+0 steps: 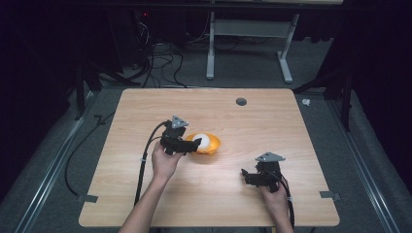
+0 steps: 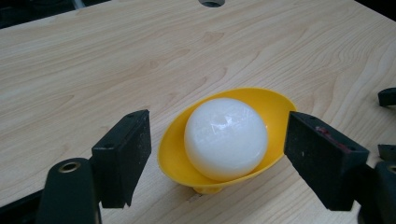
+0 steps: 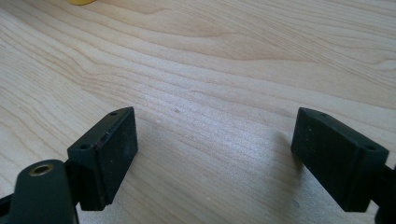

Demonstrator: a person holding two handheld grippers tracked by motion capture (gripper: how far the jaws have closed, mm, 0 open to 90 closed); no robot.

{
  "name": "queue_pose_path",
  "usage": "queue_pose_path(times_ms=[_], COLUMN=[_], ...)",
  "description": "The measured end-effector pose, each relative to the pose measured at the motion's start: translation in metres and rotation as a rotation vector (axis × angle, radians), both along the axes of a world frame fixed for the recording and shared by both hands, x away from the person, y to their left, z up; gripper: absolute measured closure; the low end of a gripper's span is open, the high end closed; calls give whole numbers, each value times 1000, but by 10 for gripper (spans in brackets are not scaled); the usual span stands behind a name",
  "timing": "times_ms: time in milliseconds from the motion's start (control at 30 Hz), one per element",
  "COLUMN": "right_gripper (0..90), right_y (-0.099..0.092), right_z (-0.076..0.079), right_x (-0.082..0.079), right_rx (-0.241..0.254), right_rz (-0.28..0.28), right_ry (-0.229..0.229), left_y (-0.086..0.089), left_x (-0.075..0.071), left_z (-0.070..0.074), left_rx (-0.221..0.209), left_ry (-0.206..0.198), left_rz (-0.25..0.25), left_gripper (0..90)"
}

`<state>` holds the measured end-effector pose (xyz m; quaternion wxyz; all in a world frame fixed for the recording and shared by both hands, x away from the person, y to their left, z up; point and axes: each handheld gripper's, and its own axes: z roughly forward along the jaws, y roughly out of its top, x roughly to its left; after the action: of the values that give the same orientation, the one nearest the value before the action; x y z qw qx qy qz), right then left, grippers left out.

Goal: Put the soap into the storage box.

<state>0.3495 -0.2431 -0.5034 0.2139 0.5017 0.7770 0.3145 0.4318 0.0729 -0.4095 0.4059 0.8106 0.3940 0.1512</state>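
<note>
Straddling the bowl (image 2: 271, 107) and its ball (image 2: 225, 138), the wide-open, empty left gripper (image 2: 217, 158) sits nearest; the right gripper (image 1: 250, 175), also wide open and empty, waits well apart.

So the right gripper (image 3: 215, 158) has its two black jaws spread wide apart with nothing between them, just bare light wood table (image 3: 224, 70) with visible grain. Each pad throws a soft shadow on the wood beside it. Up at the top edge, left of centre, a sliver of a yellow thing (image 3: 82, 2) pokes in, well away from the jaws.
</note>
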Motion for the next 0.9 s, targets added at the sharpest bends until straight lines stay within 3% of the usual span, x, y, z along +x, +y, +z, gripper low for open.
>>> queue_pose_path(times_ms=[367,533,900], right_gripper=[153,153,153], right_y=[0,0,0], right_z=[0,0,0], right_x=[0,0,0], right_rx=[1,0,1], right_rz=[1,1,0], right_ry=[-2,-2,-1], left_y=[12,17,26], left_x=[-8,-12,-21], left_z=[2,2,6], left_rx=[-34,-29,-48], left_ry=[-6,-2,-28], left_rz=[15,14,34], left_gripper=[236,235,229])
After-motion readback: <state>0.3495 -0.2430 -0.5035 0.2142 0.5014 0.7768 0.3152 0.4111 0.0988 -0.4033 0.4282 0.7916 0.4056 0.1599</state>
